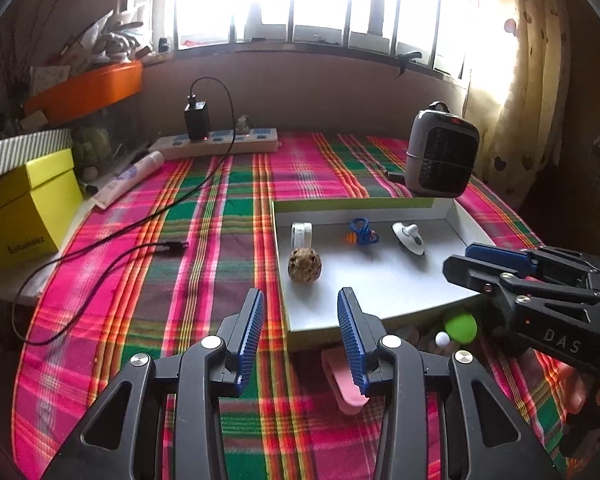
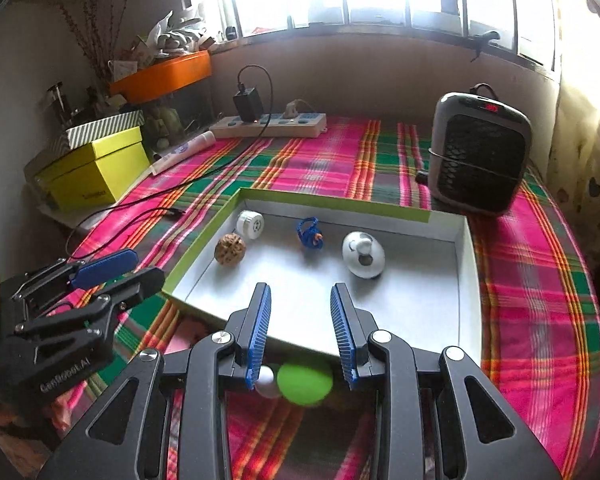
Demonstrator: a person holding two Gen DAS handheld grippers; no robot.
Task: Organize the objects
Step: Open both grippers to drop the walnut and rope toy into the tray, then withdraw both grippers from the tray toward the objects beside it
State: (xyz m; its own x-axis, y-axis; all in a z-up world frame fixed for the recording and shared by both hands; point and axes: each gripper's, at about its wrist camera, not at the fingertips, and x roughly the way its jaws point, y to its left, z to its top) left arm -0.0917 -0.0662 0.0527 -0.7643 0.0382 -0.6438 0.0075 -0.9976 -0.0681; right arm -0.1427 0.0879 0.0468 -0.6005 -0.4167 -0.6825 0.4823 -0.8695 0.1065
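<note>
Both grippers are hovering with fingers apart and empty: left gripper [image 1: 300,336] over the plaid cloth [image 1: 204,208], right gripper [image 2: 301,330] at the near wall of the shallow white cardboard tray [image 2: 470,280]. A bright green round ball [image 2: 305,383] and a flat pink piece [image 1: 346,384] are lying outside the tray, just beside its near edge. A brown walnut [image 2: 230,249], white reel [image 2: 251,223], blue clip [image 2: 310,233] and white knobbed cap [image 2: 363,255] are sitting inside it.

Four trinkets in tray [image 2: 470,280] — green ball [image 2: 305,383] outside.

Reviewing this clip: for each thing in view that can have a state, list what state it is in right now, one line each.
left gripper: open, nothing between its jaws
right gripper: open, holding nothing
box lid tray: open side up, four small things inside
walnut: in tray
green ball: outside tray, on cloth
pink item: outside tray
charger: plugged into power strip
heater: upright, red display lit
</note>
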